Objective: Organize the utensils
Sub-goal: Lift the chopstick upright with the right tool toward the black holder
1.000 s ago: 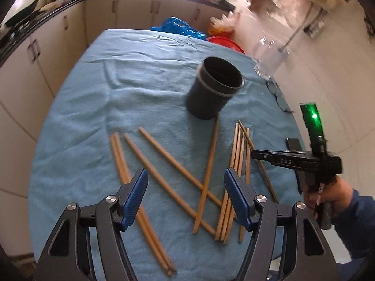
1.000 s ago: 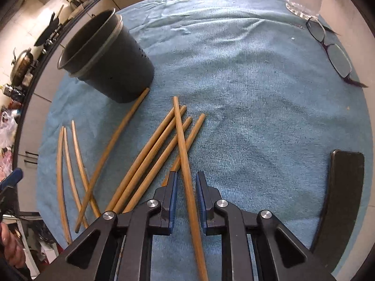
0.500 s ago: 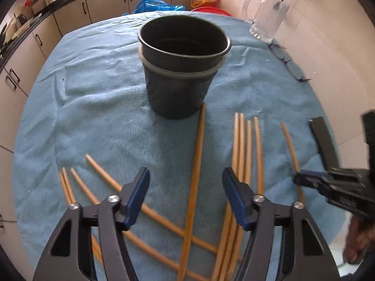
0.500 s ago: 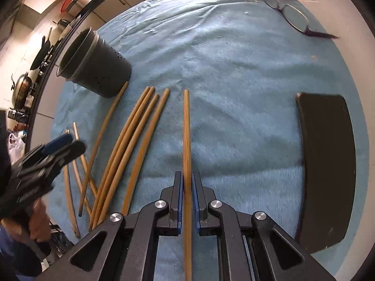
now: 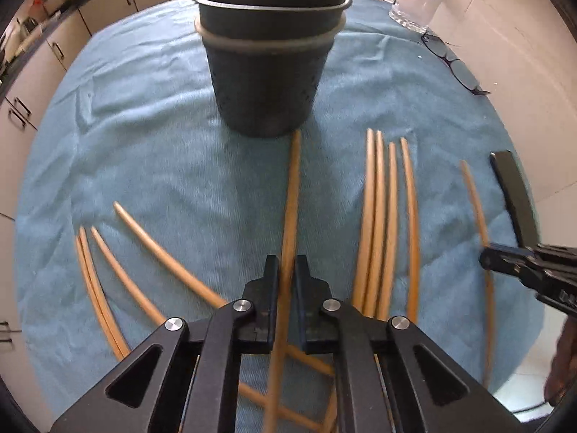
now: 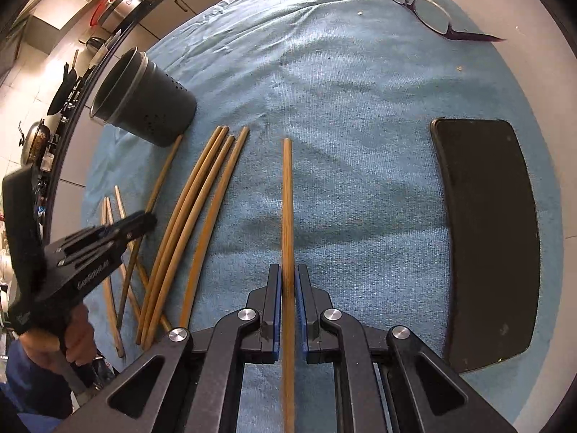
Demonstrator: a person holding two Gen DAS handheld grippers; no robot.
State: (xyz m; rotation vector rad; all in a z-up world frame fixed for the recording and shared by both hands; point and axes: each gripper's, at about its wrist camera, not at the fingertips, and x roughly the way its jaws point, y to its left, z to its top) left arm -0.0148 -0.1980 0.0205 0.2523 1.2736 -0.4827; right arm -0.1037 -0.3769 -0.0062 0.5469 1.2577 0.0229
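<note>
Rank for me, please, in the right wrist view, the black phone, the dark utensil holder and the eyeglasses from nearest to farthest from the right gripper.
From the right gripper:
1. Black phone, right side.
2. Dark utensil holder, upper left.
3. Eyeglasses, far upper right, at the cloth's edge.

Bright daylight, soft shadows on blue cloth (image 6: 360, 115); heavy fisheye bending with dark corners; chopsticks (image 5: 378, 216) slightly motion-blurred.

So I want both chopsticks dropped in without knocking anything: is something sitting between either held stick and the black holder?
Nothing visible blocks either. The left gripper holds a chopstick whose tip reaches the black holder. The right gripper holds its own chopstick; only four flat-lying chopsticks lie between.
</note>
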